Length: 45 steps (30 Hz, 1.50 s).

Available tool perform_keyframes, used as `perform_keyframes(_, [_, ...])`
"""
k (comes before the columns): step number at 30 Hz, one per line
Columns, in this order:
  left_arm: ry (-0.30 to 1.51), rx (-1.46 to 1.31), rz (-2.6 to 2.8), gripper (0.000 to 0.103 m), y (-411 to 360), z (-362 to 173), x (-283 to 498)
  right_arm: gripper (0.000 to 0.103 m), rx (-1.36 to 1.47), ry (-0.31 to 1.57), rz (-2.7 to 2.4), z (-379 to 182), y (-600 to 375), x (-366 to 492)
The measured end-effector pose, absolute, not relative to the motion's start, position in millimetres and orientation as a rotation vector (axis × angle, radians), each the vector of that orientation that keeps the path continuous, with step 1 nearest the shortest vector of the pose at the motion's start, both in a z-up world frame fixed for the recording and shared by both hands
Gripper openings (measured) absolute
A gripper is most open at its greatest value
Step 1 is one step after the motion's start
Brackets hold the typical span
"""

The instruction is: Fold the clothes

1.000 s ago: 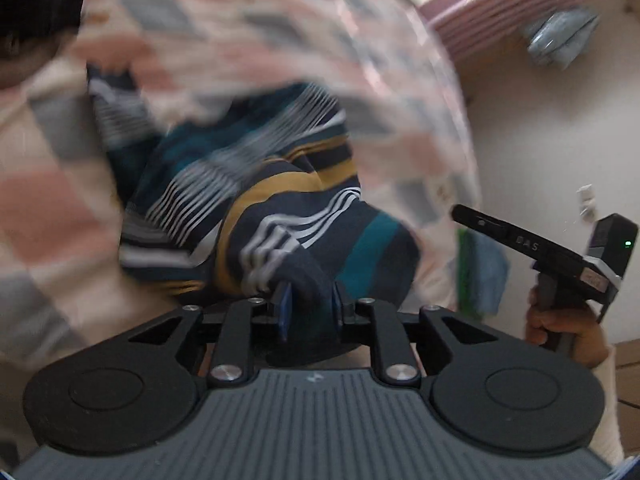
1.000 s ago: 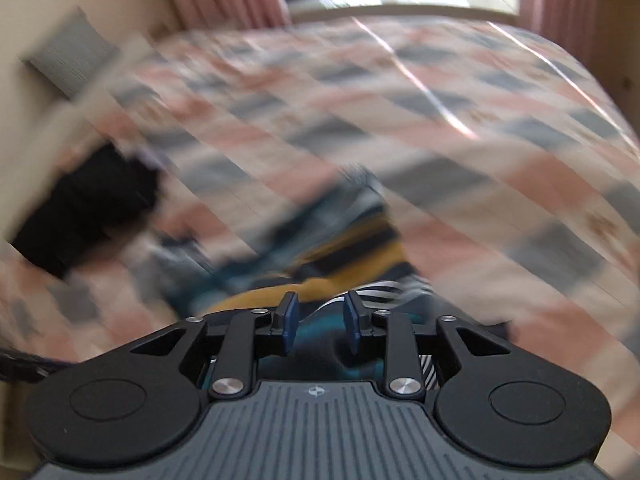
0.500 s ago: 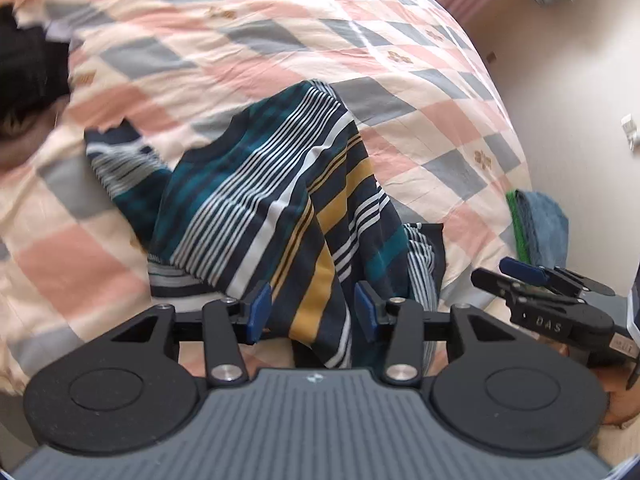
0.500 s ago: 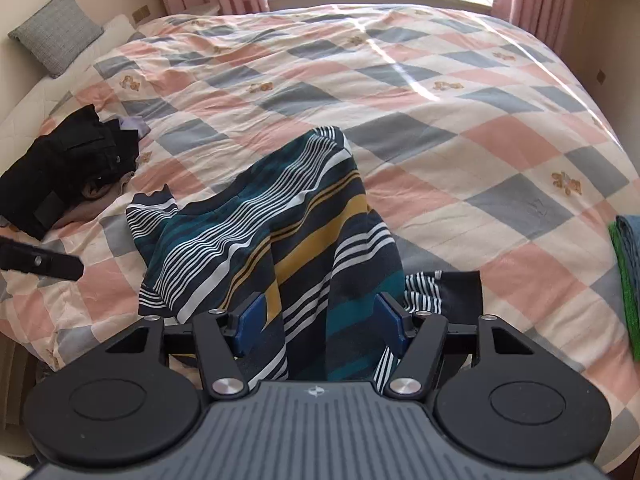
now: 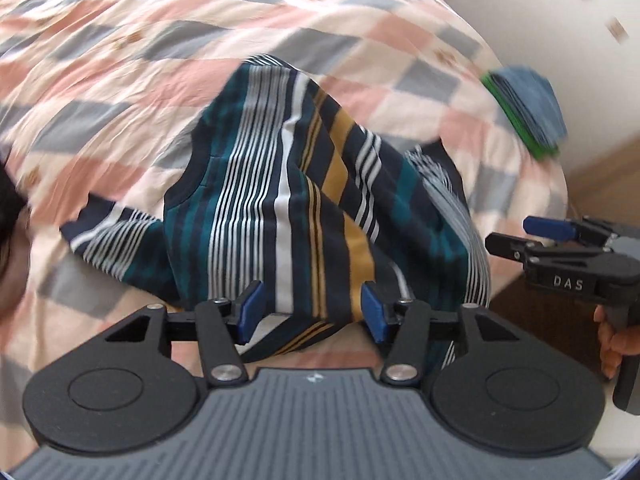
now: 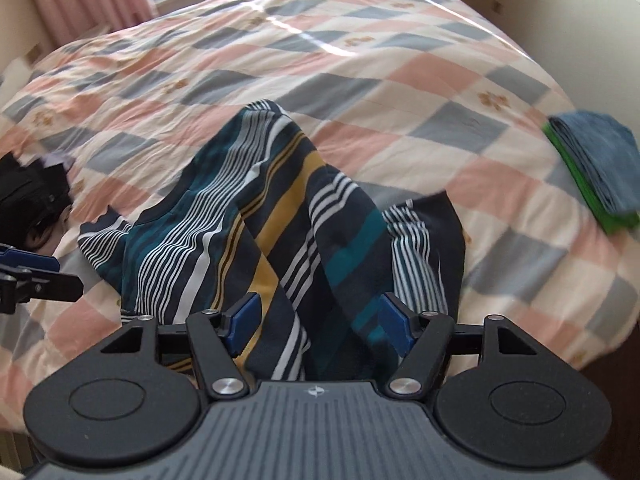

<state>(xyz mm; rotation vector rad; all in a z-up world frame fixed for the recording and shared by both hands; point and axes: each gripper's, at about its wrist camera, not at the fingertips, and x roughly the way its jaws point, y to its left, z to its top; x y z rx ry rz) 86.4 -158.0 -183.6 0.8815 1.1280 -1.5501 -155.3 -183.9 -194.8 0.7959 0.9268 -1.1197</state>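
Clearly unfolded, the navy, teal, white and mustard striped knit shirt [image 6: 280, 240] lies rumpled in a heap on the pink-and-grey checked quilt of the bed [image 6: 400, 80], its near hem spilling over the edge towards 6 o'clock. Both the left claw [image 5: 311, 312] and the right claw [image 6: 320, 322] hang spread wide above that hem, gripping nothing. A neat blue-and-green stack of folded cloth [image 6: 596, 164] sits at 3 o'clock and a dark black garment [image 6: 28, 204] at 9 o'clock, so some folding looks done while the striped one remains to be flattened and folded.
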Motion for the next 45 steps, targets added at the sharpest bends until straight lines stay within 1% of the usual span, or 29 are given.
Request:
perform_keyframes(5, [1.088, 0.96, -1.609, 0.049, -150.8, -201.7, 125.9, 0.07, 0.88, 0.908, -1.243, -202.1, -134.1, -114.3])
perform_keyframes(7, [1.073, 0.99, -1.628, 0.049, -147.8, -209.5, 142.1, 0.076, 0.907, 0.897, -1.277, -206.3, -113.7, -97.8])
perform_keyframes(11, [1.041, 1.05, -1.667, 0.049, -141.7, -225.0, 174.4, 0.076, 0.947, 0.912, -1.309, -220.8, -82.4, -63.6])
perform_keyframes(14, [1.016, 1.095, -1.695, 0.049, -137.2, -236.6, 198.6, 0.076, 0.923, 0.95, -1.294, -233.4, -66.5, -32.2])
perform_keyframes(22, [0.945, 1.167, -1.707, 0.049, -149.1, -259.2, 257.2, 0.076, 0.732, 0.993, -1.195, -279.8, -75.0, 69.2])
perform_keyframes(26, [0.91, 1.16, -1.721, 0.052, -170.5, -267.0, 276.6, 0.076, 0.539, 1.017, -1.21, -315.5, -92.3, 127.4])
perform_keyframes(32, [0.875, 1.181, -1.718, 0.053, -208.7, -285.2, 298.5, 0.076, 0.186, 1.226, -1.221, -394.7, -108.0, 196.1])
perform_keyframes(33, [0.869, 1.186, -1.719, 0.053, -214.8, -288.7, 300.3, 0.073, 0.139, 1.268, -1.22, -408.4, -109.8, 201.5])
perform_keyframes(34, [0.864, 1.191, -1.721, 0.053, -220.7, -292.3, 301.3, 0.067, 0.095, 1.3, -1.222, -420.1, -111.0, 204.4])
perform_keyframes(35, [0.856, 1.197, -1.724, 0.053, -226.7, -296.0, 301.6, 0.062, 0.057, 1.315, -1.223, -428.6, -111.0, 204.6])
perform_keyframes(36, [0.846, 1.204, -1.729, 0.053, -232.7, -299.8, 301.1, 0.052, 0.04, 1.308, -1.224, -431.5, -111.3, 201.5])
perform_keyframes(37, [0.834, 1.213, -1.738, 0.053, -238.9, -303.6, 299.9, 0.036, 0.064, 1.279, -1.218, -428.1, -112.3, 194.5])
perform_keyframes(38, [0.815, 1.224, -1.753, 0.053, -245.0, -307.3, 297.5, 0.025, 0.104, 1.239, -1.219, -422.3, -113.6, 185.9])
perform_keyframes(39, [0.779, 1.238, -1.773, 0.053, -250.7, -310.7, 293.4, 0.006, 0.182, 1.174, -1.238, -410.3, -115.9, 172.2])
perform_keyframes(40, [0.711, 1.257, -1.798, 0.053, -255.7, -314.2, 286.7, 0.006, 0.266, 1.111, -1.267, -395.7, -119.4, 155.9])
perform_keyframes(42, [0.516, 1.304, -1.855, 0.052, -264.9, -321.9, 270.2, 0.006, 0.392, 1.002, -1.349, -367.4, -123.5, 122.3])
perform_keyframes(43, [0.399, 1.331, -1.882, 0.052, -269.1, -326.6, 260.7, 0.006, 0.434, 0.967, -1.402, -356.0, -125.5, 104.3])
perform_keyframes(45, [0.1, 1.399, -1.93, 0.051, -276.4, -340.5, 238.4, 0.006, 0.523, 0.908, -1.524, -338.1, -131.7, 66.3])
